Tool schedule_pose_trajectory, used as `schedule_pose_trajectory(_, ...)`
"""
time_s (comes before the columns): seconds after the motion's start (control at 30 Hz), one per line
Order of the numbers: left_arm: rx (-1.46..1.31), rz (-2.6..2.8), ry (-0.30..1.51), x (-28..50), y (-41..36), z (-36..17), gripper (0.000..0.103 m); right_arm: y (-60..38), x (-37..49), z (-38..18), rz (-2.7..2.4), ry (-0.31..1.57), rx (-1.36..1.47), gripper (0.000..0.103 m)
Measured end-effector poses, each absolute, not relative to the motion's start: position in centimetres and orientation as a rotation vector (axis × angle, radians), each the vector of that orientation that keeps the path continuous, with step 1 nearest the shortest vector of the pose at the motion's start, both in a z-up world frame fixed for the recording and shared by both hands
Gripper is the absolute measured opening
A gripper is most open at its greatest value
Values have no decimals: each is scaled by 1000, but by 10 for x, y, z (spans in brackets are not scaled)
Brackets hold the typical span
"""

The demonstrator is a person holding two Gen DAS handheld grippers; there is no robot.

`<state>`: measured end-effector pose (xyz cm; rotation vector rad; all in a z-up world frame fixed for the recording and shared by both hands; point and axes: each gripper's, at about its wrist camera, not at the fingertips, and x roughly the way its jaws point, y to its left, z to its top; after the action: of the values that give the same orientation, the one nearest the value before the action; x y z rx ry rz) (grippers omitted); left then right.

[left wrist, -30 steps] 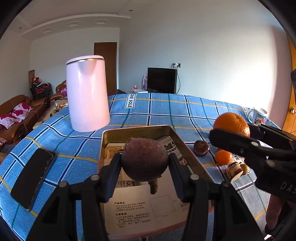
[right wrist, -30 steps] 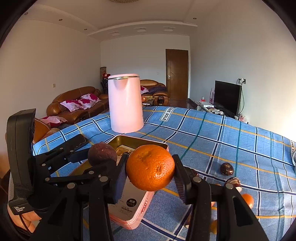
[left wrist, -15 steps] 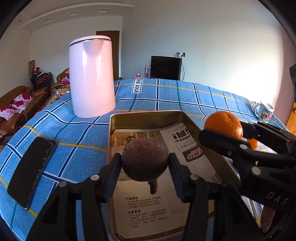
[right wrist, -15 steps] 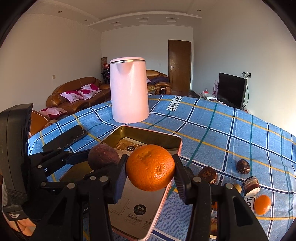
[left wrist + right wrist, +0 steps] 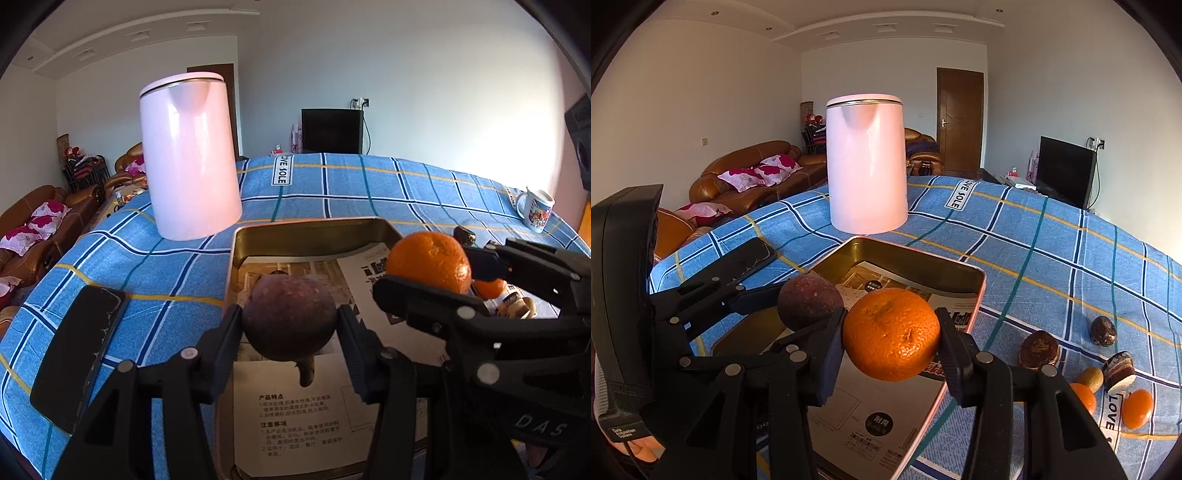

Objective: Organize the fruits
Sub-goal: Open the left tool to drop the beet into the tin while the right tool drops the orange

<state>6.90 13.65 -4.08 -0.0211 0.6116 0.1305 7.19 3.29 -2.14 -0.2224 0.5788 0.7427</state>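
My left gripper (image 5: 290,319) is shut on a dark purple passion fruit (image 5: 290,317) and holds it above the gold metal tray (image 5: 314,227). My right gripper (image 5: 891,334) is shut on an orange (image 5: 891,334) and holds it over the tray's right part (image 5: 975,291). The two grippers hang side by side; the orange (image 5: 428,262) shows in the left wrist view and the passion fruit (image 5: 809,301) in the right wrist view. Printed paper sheets line the tray. More small fruits (image 5: 1137,408) and dark passion fruits (image 5: 1039,349) lie on the blue plaid cloth right of the tray.
A tall pink kettle (image 5: 190,155) stands just behind the tray. A black phone (image 5: 79,350) lies left of the tray. A printed mug (image 5: 535,208) stands at the far right. Small jars (image 5: 1119,369) sit among the loose fruits. Sofas are beyond the table's left edge.
Both grippers moved forward toward the kettle with their fruits held, from the tray's near end to over it. The right gripper drew closer to the left one.
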Motion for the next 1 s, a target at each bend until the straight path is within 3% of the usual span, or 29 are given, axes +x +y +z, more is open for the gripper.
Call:
schedule_pose_trajectory(0.4, 37, 170, 599, 62, 132, -42, 55, 45, 86, -34, 783, 700, -186, 50)
schedule_pose_trajectory(0.5, 36, 178, 572, 56, 130, -36, 64, 40, 84, -28, 754, 670, -196, 63)
schedule_pose_trajectory(0.67, 19, 187, 509, 42, 127, -20, 97, 18, 76, -13, 775, 634, -161, 65)
schedule_pose_trajectory(0.8, 0, 155, 470, 36, 113, -10, 99, -28, 67, -2, 720, 586, -144, 70)
schedule_pose_trajectory(1.0, -14, 51, 477, 44, 70, -6, 99, -118, 63, 0, 522, 555, -125, 70)
